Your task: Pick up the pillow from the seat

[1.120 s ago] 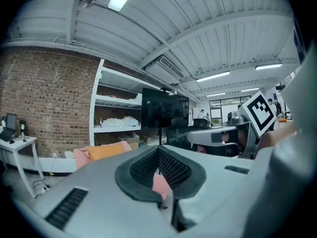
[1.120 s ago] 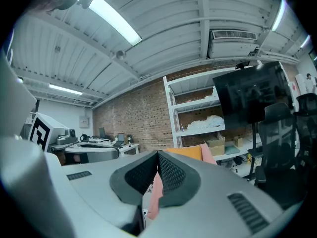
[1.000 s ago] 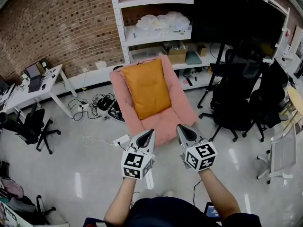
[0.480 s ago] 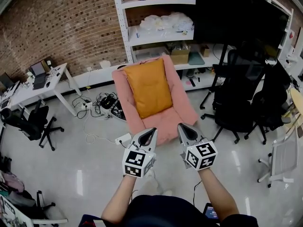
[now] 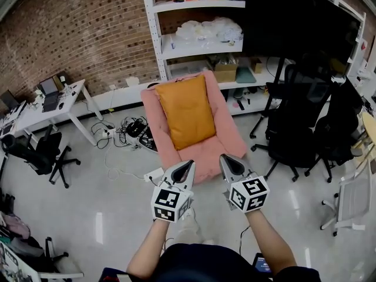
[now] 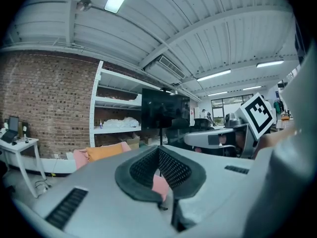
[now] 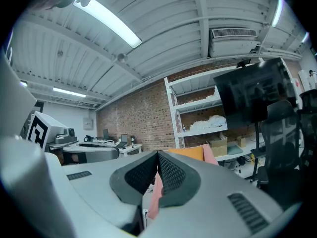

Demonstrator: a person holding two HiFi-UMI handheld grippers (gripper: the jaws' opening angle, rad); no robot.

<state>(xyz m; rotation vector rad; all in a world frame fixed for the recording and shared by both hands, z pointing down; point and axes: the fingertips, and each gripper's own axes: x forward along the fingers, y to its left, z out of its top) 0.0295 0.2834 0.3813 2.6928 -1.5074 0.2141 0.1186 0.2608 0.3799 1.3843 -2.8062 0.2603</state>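
head view: your left tongs [image 5: 183, 169] and right tongs [image 5: 229, 163] sit lower centre, both closed, empty. the orange pillow [image 5: 187, 111] lies on the pink seat [image 5: 220, 145], centre frame, apart from both.
left gripper view: jaws together, pillow [image 6: 104, 151] lower left.
right gripper view: jaws together, pillow [image 7: 190, 153] just right of centre.

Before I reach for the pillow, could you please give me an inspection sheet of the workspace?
Surface: pale glossy floor; the pink seat stands on it.
Job's things: orange pillow leans on the seat's back, untouched.
Clutter: boxes and bags on the white shelves; small items on the white desk.
Grippers: left gripper and right gripper both shut, empty, in front of the seat.
Cables: tangle of cables on the floor left of the seat in the head view; white power strip near the left gripper.
Surroundings: brick wall, black office chairs.
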